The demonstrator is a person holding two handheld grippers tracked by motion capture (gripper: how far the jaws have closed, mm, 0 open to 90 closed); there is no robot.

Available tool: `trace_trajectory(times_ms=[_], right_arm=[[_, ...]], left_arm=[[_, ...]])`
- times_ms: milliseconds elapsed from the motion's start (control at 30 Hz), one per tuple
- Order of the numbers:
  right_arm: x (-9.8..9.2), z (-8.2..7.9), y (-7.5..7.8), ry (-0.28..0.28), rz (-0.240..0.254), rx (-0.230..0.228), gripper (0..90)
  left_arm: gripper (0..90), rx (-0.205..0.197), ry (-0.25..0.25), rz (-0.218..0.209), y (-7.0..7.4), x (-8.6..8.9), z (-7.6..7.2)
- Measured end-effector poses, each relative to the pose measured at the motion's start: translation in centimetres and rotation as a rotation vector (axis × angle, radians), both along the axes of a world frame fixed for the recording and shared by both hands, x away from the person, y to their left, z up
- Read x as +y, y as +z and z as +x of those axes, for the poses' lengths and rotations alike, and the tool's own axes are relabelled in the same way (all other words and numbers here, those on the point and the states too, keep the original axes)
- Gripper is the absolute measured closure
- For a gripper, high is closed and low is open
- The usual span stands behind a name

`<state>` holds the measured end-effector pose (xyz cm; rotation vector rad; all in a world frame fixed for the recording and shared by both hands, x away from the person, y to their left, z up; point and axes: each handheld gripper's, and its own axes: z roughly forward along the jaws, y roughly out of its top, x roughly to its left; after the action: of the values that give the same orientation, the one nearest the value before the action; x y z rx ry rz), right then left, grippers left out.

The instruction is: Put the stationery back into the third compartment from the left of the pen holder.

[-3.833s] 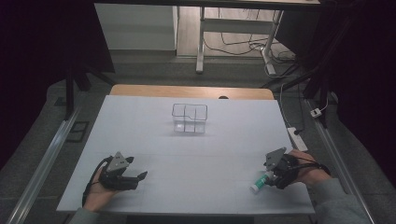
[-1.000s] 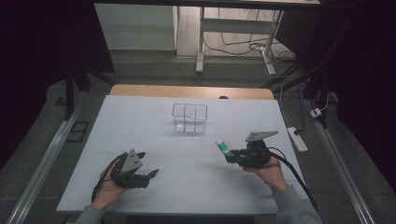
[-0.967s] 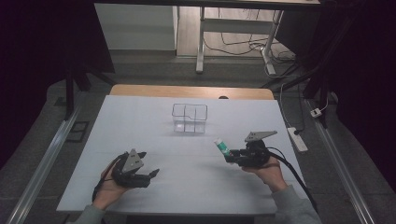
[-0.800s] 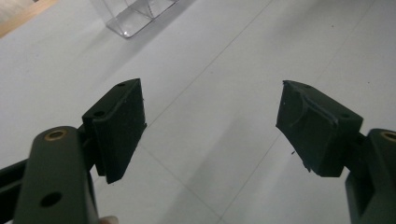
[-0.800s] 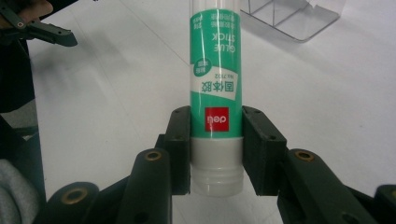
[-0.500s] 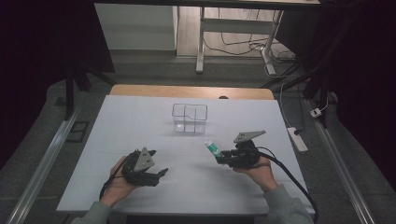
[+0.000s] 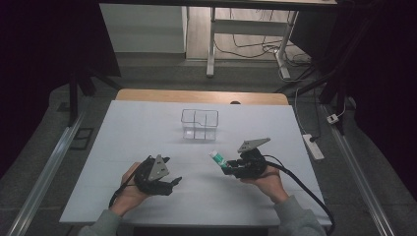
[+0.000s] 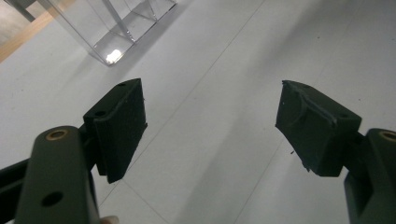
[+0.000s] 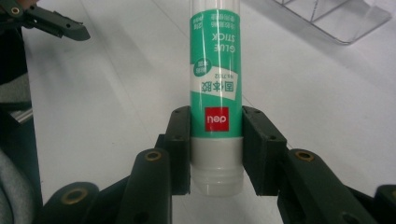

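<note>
A green and white glue stick (image 9: 215, 88) is clamped near its white base between both pads of my right gripper (image 9: 215, 144). In the high view that glue stick (image 7: 217, 159) points up and to the left from the right gripper (image 7: 230, 166), which hovers over the white table right of the middle. My left gripper (image 7: 169, 181) sits low near the table's front left, held in a hand. Its jaws stand wide apart over bare table, and nothing lies between the pads (image 8: 122, 125).
A clear plastic organiser with compartments (image 7: 199, 124) stands upright at the middle back of the table (image 7: 147, 123). Its corner (image 8: 112, 28) appears at the top left of the left gripper view. A power strip (image 7: 313, 146) lies off the table's right edge.
My right gripper has carried the glue stick from the front right of the table leftward toward the middle. The left gripper has drifted to the right and slightly forward.
</note>
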<state>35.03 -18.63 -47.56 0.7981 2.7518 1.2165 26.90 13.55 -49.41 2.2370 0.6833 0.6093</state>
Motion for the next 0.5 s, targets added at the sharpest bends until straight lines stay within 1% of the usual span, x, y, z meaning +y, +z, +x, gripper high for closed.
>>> trace_trajectory(times_ms=[33,167,267,300,433,500], right_arm=[[0.2,-0.1,0.0,0.0,-0.001,0.006,64.8],[0.6,-0.1,0.1,0.017,-0.019,-0.006,64.8],[0.8,-0.2,0.0,0.023,-0.027,0.0,64.8],[0.9,-0.1,-0.1,0.028,-0.032,-0.006,64.8],[1.4,-0.3,-0.4,0.049,-0.063,-0.009,64.8],[1.7,-0.3,-0.5,0.069,-0.09,-0.02,64.8]], left_arm=[[24.2,-0.001,-0.003,0.003,0.0,-0.1,0.0],[24.3,-0.003,-0.024,0.016,0.2,-0.7,0.1],[24.4,-0.003,-0.037,0.022,0.3,-1.0,0.1],[24.5,-0.001,-0.044,0.023,0.3,-1.2,0.2],[24.7,0.0,-0.072,0.031,0.7,-1.6,0.2],[24.7,0.002,-0.085,0.038,0.8,-1.8,0.3]])
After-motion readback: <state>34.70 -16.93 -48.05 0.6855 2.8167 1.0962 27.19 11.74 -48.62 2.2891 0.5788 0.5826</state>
